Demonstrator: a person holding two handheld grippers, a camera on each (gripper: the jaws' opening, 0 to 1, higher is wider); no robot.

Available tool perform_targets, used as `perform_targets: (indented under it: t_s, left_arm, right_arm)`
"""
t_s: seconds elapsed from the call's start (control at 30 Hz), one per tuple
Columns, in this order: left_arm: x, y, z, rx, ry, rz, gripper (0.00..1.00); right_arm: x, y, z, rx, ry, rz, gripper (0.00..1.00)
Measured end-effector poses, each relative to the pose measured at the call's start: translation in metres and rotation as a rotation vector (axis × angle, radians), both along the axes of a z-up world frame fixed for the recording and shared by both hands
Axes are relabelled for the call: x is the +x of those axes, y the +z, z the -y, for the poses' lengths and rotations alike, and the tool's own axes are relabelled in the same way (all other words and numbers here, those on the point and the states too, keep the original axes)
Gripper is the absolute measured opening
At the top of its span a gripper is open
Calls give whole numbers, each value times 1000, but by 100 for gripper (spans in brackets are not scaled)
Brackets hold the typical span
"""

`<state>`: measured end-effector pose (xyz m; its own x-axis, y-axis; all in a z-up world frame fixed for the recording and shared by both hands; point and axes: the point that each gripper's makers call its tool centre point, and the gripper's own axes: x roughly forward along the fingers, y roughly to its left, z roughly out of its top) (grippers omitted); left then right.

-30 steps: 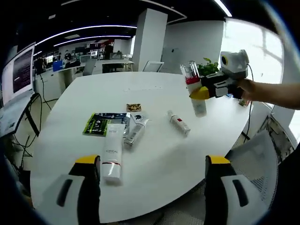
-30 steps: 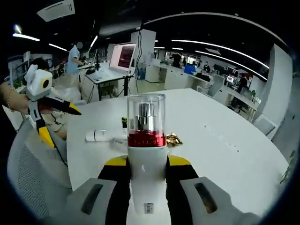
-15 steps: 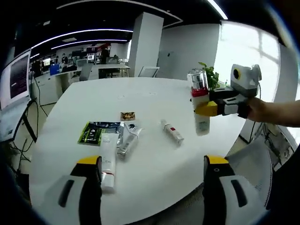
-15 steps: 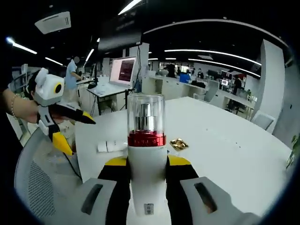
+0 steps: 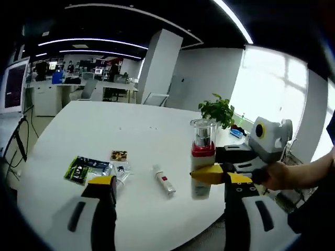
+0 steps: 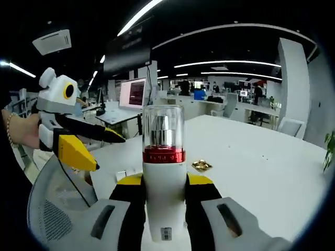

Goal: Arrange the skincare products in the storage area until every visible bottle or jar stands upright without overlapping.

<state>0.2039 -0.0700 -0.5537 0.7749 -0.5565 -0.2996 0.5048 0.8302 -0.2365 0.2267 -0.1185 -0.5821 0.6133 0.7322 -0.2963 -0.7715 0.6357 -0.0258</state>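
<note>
I hold the bottle (image 6: 164,178) upright above the white table (image 5: 141,136), my right gripper (image 6: 164,189) clenched on its white body. My left gripper (image 5: 167,206) is spread apart and holds nothing, near a small tube (image 5: 164,183) lying flat.

Grey gripper (image 6: 164,183) jaws, yellow tips; beaded bracelet (image 6: 11,127).

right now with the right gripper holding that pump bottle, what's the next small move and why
Probably lower the pump bottle onto a bare patch of the white table and release it. The right gripper is shut on it, upright, in the air, and open tabletop lies beyond it. The small tube and other items lie flat, so the open left gripper could start on those next.
</note>
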Motion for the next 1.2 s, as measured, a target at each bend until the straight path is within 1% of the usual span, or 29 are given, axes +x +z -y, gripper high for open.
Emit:
perform_targets:
  t_s: [0.03,0.07,0.1,0.13,0.23,0.33,0.47,0.53,0.63,0.7,0.77,0.87,0.9,0.97,1.0,1.03,1.07,1.2]
  left_arm:
    - [-1,0,3,-3,-7,-3,77]
    - [-1,1,13,-13,-25,-5,75]
    - [-1,2,19,-28,-31,-6,73]
    - [1,0,24,-55,-30,-24,71]
    - [4,-6,29,-71,-15,-34,64]
    - [5,-4,37,-119,1,-50,59]
    - [6,-5,42,-124,9,-49,55]
    - [5,-3,46,-151,21,-58,50]
    - [6,0,51,-178,25,-47,40]
    - [7,1,57,-179,29,-34,38]
    - [7,1,62,-186,41,-23,39]
    - [7,1,62,-199,61,-28,38]
    - [7,2,62,-192,71,-18,38]
    - [7,5,61,-188,85,10,33]
    - [5,7,62,-199,89,7,30]
    - [5,7,62,-192,96,12,28]
    - [4,9,61,-184,97,25,27]
    - [3,10,58,-182,98,21,27]
  right_arm:
    - [-1,0,0,-4,-2,2,27]
    - [-4,0,0,-6,-7,11,27]
    - [-6,1,-1,-3,-6,15,27]
    - [-8,2,-1,0,-1,16,27]
    - [-14,5,-5,5,20,30,27]
    - [-20,8,-8,-8,48,51,27]
    - [-24,12,-7,11,57,54,27]
    - [-25,12,-7,18,61,54,27]
    - [-27,14,-7,27,63,55,28]
    - [-28,14,-8,42,61,45,28]
    - [-29,16,-7,60,63,42,28]
    - [-31,17,-5,70,55,29,28]
    - [-31,18,-4,69,53,30,28]
    - [-31,20,-2,71,45,20,28]
    - [-33,20,-3,79,50,8,28]
    - [-32,19,-2,77,46,4,28]
    - [-33,21,-3,77,42,7,28]
    - [-35,22,-6,68,47,21,28]
